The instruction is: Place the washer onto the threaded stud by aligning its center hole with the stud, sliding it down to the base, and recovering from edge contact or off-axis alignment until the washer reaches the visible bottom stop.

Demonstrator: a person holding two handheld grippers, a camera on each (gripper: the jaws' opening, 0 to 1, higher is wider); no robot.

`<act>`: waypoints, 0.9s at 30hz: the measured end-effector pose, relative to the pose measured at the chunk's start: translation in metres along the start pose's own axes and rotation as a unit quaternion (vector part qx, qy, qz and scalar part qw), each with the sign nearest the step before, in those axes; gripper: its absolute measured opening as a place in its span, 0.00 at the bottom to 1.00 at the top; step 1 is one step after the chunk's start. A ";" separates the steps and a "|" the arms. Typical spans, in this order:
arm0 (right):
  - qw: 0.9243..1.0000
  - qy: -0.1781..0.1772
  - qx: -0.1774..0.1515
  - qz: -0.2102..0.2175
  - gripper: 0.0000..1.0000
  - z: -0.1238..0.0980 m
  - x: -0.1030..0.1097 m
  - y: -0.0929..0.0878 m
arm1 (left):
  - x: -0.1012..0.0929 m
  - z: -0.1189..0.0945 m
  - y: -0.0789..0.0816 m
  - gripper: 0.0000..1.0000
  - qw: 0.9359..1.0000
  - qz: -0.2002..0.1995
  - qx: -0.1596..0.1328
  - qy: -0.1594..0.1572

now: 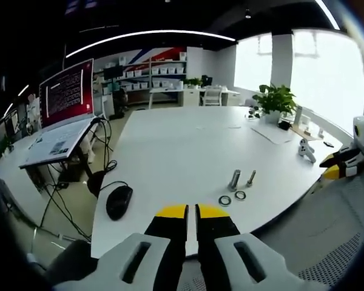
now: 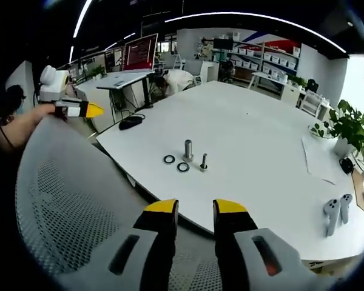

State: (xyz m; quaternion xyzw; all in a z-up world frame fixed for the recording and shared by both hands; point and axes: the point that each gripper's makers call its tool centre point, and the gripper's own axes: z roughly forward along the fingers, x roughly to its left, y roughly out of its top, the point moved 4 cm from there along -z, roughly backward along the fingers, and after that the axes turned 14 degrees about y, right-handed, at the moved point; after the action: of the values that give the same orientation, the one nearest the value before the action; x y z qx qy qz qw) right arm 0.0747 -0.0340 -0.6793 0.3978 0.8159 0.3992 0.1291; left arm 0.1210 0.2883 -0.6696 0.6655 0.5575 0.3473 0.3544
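Threaded stud (image 2: 188,150) upright; washer (image 2: 169,159) flat beside

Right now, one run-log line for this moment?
left gripper: shut, empty | right gripper: open, empty | washers: on table beside studs | placed: none

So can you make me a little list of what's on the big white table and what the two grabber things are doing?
table: white table, large and rounded
studs: two upright threaded studs, side by side
washers: two washers lying flat beside the studs, not on them
mouse: black mouse near the table edge
plant: potted plant at the far side
left gripper: fingers nearly together, holding nothing
right gripper: fingers apart, holding nothing, short of the table
chair: mesh chair under the right gripper
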 end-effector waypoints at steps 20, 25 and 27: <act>1.000 0.014 0.015 0.007 0.24 0.002 0.000 -0.005 | 0.001 0.013 0.052 0.15 0.990 0.121 -0.031 -0.062; 1.000 0.023 0.016 0.013 0.24 0.003 0.001 -0.007 | -0.015 0.031 0.054 0.17 0.976 0.193 -0.002 -0.100; 1.000 0.022 0.015 0.015 0.24 0.003 0.001 -0.007 | -0.020 0.037 0.055 0.17 0.974 0.197 0.006 -0.110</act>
State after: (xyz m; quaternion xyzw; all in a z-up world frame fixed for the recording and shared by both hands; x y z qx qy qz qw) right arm 0.0717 -0.0340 -0.6860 0.4030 0.8183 0.3976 0.0995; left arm 0.1775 0.2585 -0.6424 0.7987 0.3750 0.3312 0.3343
